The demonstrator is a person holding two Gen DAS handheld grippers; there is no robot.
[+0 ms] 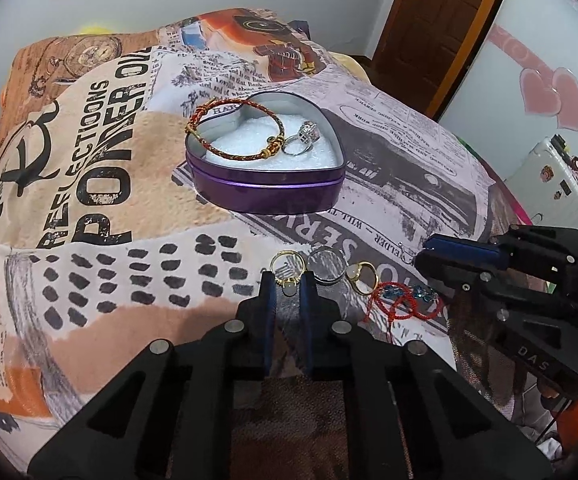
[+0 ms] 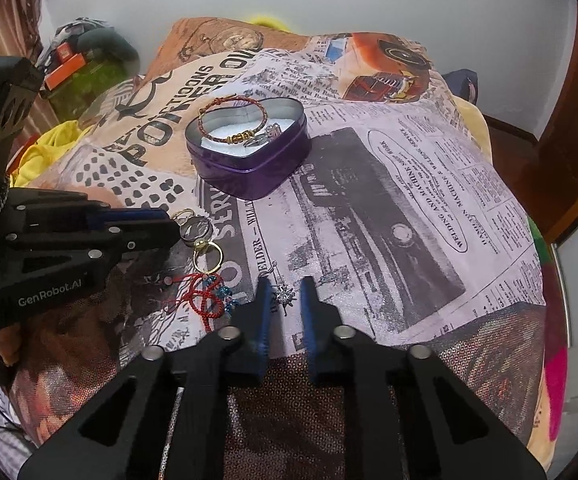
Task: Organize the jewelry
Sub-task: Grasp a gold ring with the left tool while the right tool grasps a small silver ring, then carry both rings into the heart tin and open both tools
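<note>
The left gripper (image 1: 288, 282), fingers apart, straddles a gold ring (image 1: 287, 267) near the heart tin (image 1: 265, 188) – likely mid-pick. The right gripper (image 2: 285, 294) brackets a silver pendant (image 2: 285, 295), also apart – next, squeeze and lift

The heart tin (image 1: 267, 190) is glossy purple metal outside, bare silvery metal inside, with a grainy white lining. A braided red-and-gold cord bracelet (image 1: 233, 130) and a shiny silver ring (image 1: 303, 140) lie in it. The printed cloth (image 1: 89, 200) is matt and soft. Both tools, left (image 1: 288, 280) and right (image 2: 285, 286), are matt black plastic with blue fingers (image 2: 263, 304).
</note>
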